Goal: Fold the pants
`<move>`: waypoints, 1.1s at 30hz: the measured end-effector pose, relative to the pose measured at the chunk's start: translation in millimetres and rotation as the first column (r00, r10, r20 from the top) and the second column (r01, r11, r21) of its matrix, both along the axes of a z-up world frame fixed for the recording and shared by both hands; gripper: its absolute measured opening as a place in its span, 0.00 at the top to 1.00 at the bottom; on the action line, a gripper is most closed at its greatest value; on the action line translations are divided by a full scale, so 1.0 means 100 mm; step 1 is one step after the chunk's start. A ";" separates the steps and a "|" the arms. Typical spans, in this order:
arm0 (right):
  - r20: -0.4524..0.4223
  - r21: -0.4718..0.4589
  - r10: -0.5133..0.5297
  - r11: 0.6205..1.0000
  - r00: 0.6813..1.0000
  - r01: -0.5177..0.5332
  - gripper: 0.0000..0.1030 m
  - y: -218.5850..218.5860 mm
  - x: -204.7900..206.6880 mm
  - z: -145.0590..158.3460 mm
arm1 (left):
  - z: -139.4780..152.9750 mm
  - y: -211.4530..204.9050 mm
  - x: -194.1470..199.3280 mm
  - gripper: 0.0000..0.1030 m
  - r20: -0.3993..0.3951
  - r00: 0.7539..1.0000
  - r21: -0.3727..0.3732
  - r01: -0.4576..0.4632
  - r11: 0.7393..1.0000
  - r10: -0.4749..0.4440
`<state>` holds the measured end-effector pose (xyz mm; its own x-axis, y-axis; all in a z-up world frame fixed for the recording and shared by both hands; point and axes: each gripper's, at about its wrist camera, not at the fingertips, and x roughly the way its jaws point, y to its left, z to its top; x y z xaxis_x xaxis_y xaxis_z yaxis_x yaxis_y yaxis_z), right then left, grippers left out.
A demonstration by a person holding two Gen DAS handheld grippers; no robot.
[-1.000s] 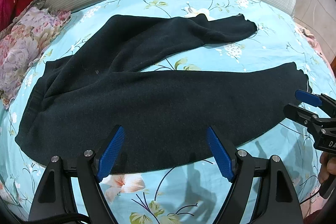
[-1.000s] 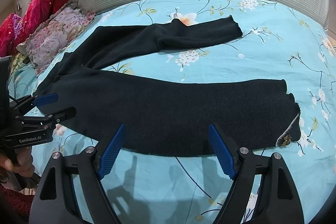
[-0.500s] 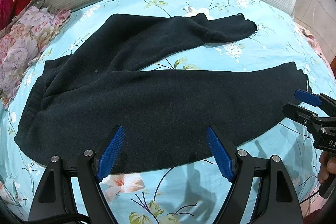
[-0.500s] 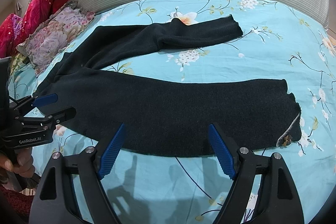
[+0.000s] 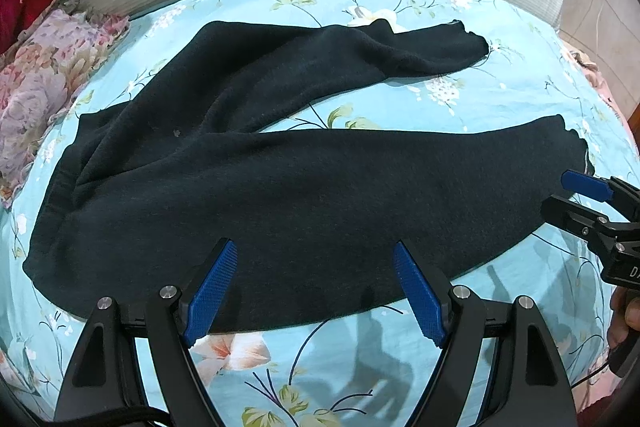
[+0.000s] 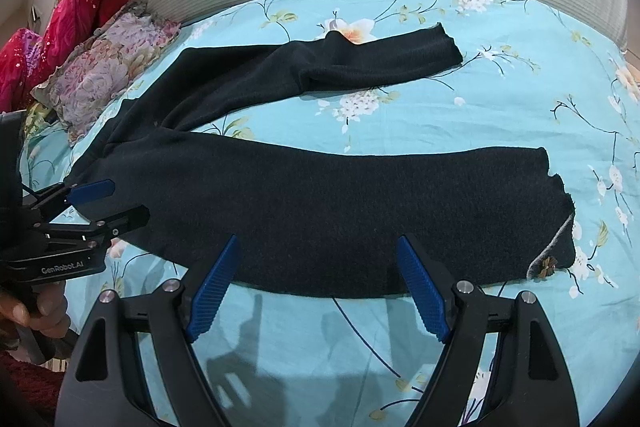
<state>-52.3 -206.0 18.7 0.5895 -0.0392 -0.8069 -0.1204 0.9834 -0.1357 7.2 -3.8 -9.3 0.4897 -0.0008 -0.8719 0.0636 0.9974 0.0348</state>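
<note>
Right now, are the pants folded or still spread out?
Spread out. The pants lie flat on the bedsheet, legs splayed apart in a V.

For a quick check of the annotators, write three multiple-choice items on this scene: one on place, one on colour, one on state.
1. Where do the pants lie?
A. on the floral bedsheet
B. on a chair
C. on the floor

2. What colour are the gripper pads?
A. red
B. blue
C. yellow

3. How are the pants' legs?
A. stacked together
B. rolled up
C. spread apart

Answers: 1 A, sheet shows all around them; 2 B, both pads are blue; 3 C, sheet shows between the legs.
</note>
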 end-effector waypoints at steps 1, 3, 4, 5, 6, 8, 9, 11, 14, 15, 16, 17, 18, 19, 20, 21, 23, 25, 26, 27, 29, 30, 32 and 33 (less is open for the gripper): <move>-0.002 -0.002 0.000 1.000 1.000 0.000 0.21 0.00 0.00 0.01 | -0.01 0.00 0.01 0.21 0.005 1.000 0.001 0.001 1.000 -0.001; -0.004 0.000 -0.003 1.000 1.000 0.003 0.21 0.01 0.01 0.00 | -0.02 0.01 0.03 0.21 -0.014 1.000 0.000 0.002 1.000 -0.002; -0.006 0.006 -0.006 1.000 1.000 0.006 0.21 -0.01 0.00 0.02 | -0.02 0.01 0.04 0.21 -0.014 1.000 -0.003 0.002 1.000 -0.002; -0.007 0.010 -0.008 1.000 1.000 0.008 0.21 -0.01 0.01 0.03 | -0.03 0.01 0.04 0.21 -0.012 1.000 -0.007 0.003 1.000 -0.003; -0.006 0.013 -0.010 1.000 1.000 0.010 0.21 -0.02 0.01 0.03 | -0.03 0.01 0.05 0.21 -0.013 1.000 -0.008 0.004 1.000 -0.004; -0.006 0.022 -0.011 1.000 1.000 0.011 0.21 -0.02 0.01 0.03 | -0.03 0.02 0.08 0.21 -0.009 1.000 -0.017 0.006 1.000 -0.007; 0.001 0.027 -0.010 1.000 1.000 0.010 0.21 -0.03 0.02 0.04 | -0.03 0.02 0.09 0.21 -0.009 1.000 -0.017 0.008 1.000 -0.009; 0.010 0.047 -0.008 0.999 1.000 0.008 0.21 -0.04 0.04 0.05 | -0.02 0.02 0.12 0.21 -0.008 1.000 -0.023 0.013 1.000 -0.013; 0.024 0.071 -0.006 0.997 1.000 0.004 0.21 -0.07 0.09 0.06 | -0.01 0.03 0.18 0.21 -0.008 1.000 -0.019 0.018 1.000 -0.018; 0.027 0.077 -0.007 0.997 1.000 0.005 0.21 -0.08 0.11 0.06 | -0.01 0.03 0.20 0.21 -0.011 1.000 -0.019 0.018 1.000 -0.019; 0.028 0.084 -0.009 0.996 1.000 0.007 0.21 -0.08 0.13 0.07 | -0.01 0.03 0.24 0.21 -0.016 1.000 -0.019 0.020 1.000 -0.020; 0.022 0.055 -0.014 0.998 1.000 0.012 0.21 -0.08 0.15 0.07 | -0.01 0.04 0.27 0.21 -0.016 1.000 -0.014 0.021 1.000 -0.022; 0.020 0.055 -0.016 0.998 1.000 0.015 0.21 -0.09 0.17 0.07 | 0.00 0.04 0.30 0.21 -0.015 1.000 -0.011 0.023 1.000 -0.023; 0.020 0.060 -0.019 0.998 1.000 0.018 0.21 -0.10 0.19 0.07 | 0.01 0.05 0.35 0.21 -0.013 1.000 -0.010 0.026 1.000 -0.026; 0.023 0.063 -0.019 0.998 1.000 0.017 0.21 -0.11 0.22 0.08 | 0.03 0.06 0.40 0.21 -0.010 1.000 0.000 0.028 1.000 -0.028; 0.020 0.072 -0.020 0.997 1.000 0.018 0.21 -0.12 0.26 0.10 | 0.04 0.07 0.45 0.21 -0.009 0.999 0.008 0.030 1.000 -0.030; 0.026 0.076 -0.016 0.997 1.000 0.014 0.21 -0.15 0.36 0.13 | 0.08 0.08 0.58 0.21 -0.009 0.999 0.015 0.038 0.999 -0.038; 0.038 0.079 -0.008 0.997 0.999 0.005 0.21 -0.18 0.50 0.19 | 0.12 0.10 0.75 0.21 -0.008 0.999 0.021 0.044 0.999 -0.043; 0.039 0.079 -0.007 0.997 0.999 0.004 0.21 -0.20 0.57 0.23 | 0.15 0.11 0.83 0.21 -0.007 0.999 0.021 0.044 0.999 -0.044; 0.042 0.076 -0.006 0.997 0.999 0.003 0.21 -0.21 0.64 0.26 | 0.18 0.13 0.92 0.21 -0.004 0.999 0.019 0.046 0.999 -0.046; 0.049 0.073 -0.006 0.997 0.999 0.003 0.21 -0.25 0.83 0.34 | 0.23 0.15 1.08 0.21 0.001 0.999 0.014 0.051 0.999 -0.051; 0.056 0.067 -0.007 0.998 0.998 0.003 0.21 -0.27 0.92 0.39 | 0.26 0.16 1.19 0.21 0.003 0.999 0.016 0.053 0.998 -0.053; 0.081 0.057 -0.006 0.998 0.997 0.002 0.21 -0.32 1.06 0.48 | 0.32 0.17 1.36 0.21 0.006 0.998 0.014 0.063 0.998 -0.063; 0.086 0.058 -0.008 0.998 0.996 0.003 0.21 -0.35 1.15 0.52 | 0.34 0.17 1.45 0.21 0.010 0.998 0.016 0.067 0.998 -0.068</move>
<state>62.6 -240.8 70.5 0.6569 0.0026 -0.7540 -0.1048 0.9906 -0.0880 152.6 13.0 24.6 0.4981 -0.0204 -0.8669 0.1303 0.9901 0.0515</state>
